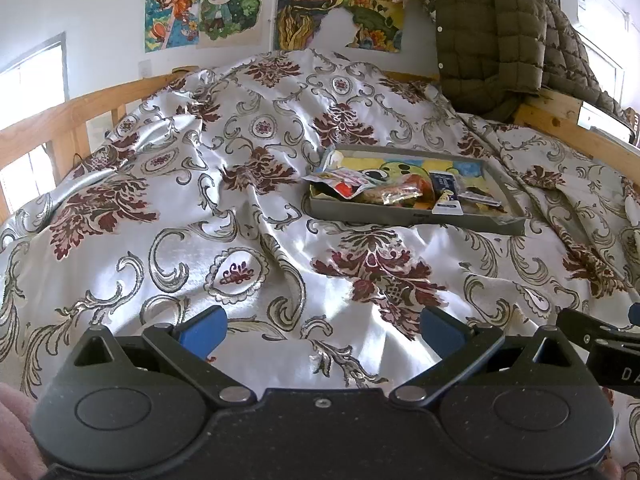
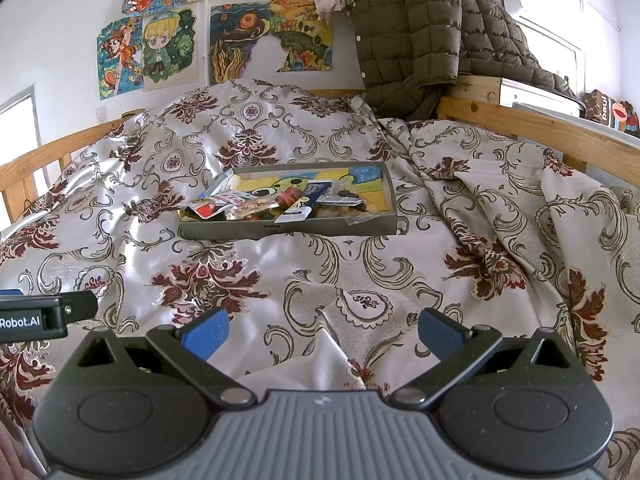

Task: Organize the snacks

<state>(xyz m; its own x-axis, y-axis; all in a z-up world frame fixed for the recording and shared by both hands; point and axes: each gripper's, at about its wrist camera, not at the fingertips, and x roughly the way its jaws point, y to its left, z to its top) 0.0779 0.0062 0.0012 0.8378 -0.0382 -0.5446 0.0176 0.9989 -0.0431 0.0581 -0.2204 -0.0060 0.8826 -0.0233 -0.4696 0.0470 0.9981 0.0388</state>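
A shallow grey box (image 1: 408,216) (image 2: 288,230) lies on the bed, with several snack packets (image 1: 396,194) (image 2: 256,208) piled along its near side over a colourful picture. Among them are a red and white pouch (image 1: 348,184) and a dark blue packet (image 1: 444,190) (image 2: 308,200). My left gripper (image 1: 322,330) hovers open over the bedspread, well short of the box, nothing between its blue fingers (image 1: 208,326). My right gripper (image 2: 322,330) is open too and holds nothing, the box ahead and slightly left. Each gripper shows at the edge of the other's view.
A shiny floral bedspread (image 1: 240,208) (image 2: 400,264) covers the bed in rumpled folds. Wooden rails (image 1: 60,116) (image 2: 532,124) run along both sides. An olive quilted jacket (image 1: 492,36) (image 2: 412,36) hangs over the far right post. Cartoon posters (image 2: 168,48) cover the wall.
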